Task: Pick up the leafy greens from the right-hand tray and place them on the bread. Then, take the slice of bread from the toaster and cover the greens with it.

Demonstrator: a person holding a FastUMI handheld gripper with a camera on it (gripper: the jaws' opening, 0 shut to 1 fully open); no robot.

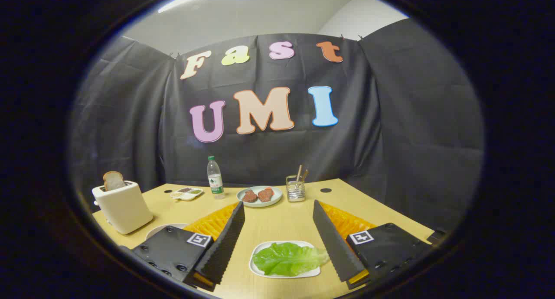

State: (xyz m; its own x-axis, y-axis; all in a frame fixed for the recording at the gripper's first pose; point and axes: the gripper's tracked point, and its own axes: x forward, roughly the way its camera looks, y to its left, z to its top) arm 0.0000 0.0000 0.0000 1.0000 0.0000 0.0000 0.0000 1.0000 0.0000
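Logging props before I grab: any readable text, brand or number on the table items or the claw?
Water bottle label: too small to read.
Square markers on the claw: coded patterns, no words.
Nothing else on the table bears text. The claw is open, its fingers either side of the plate holding the lettuce leaf.

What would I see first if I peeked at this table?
Probably the bright leafy greens on their white tray, lying low between the open gripper's two fingers. Next, the cream toaster off to the left, with a bread slice poking out of its top. Beyond the fingers sits a plate holding two reddish-brown pieces, between a water bottle and a glass jar of sticks.
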